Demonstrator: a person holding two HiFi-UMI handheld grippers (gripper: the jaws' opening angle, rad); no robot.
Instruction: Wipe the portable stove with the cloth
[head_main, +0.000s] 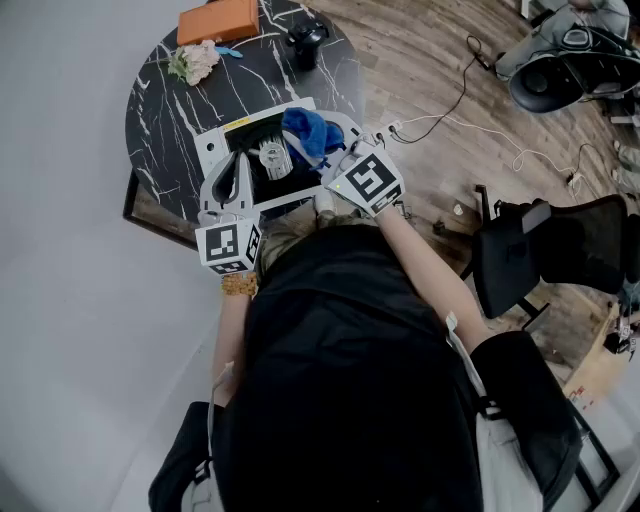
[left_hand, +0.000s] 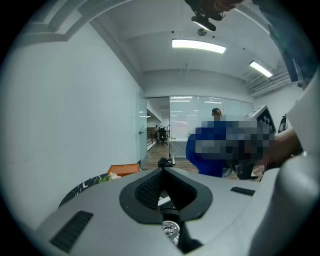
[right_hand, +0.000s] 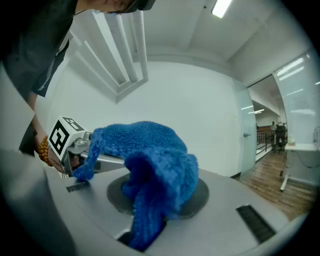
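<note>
Blue cloth (right_hand: 150, 160) is clamped by the right gripper (right_hand: 152, 190); the left gripper (left_hand: 162, 172) is clenched empty. The stove (head_main: 218, 142) at 12 o'clock is partly hidden; its yellow label (head_main: 240, 125) is unreadable.

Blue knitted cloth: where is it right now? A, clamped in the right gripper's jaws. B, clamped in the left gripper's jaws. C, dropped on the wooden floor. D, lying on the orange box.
A: the right gripper view shows the blue knitted cloth bunched between the jaws of the right gripper, while the left gripper has its jaws together with nothing between them.
</note>
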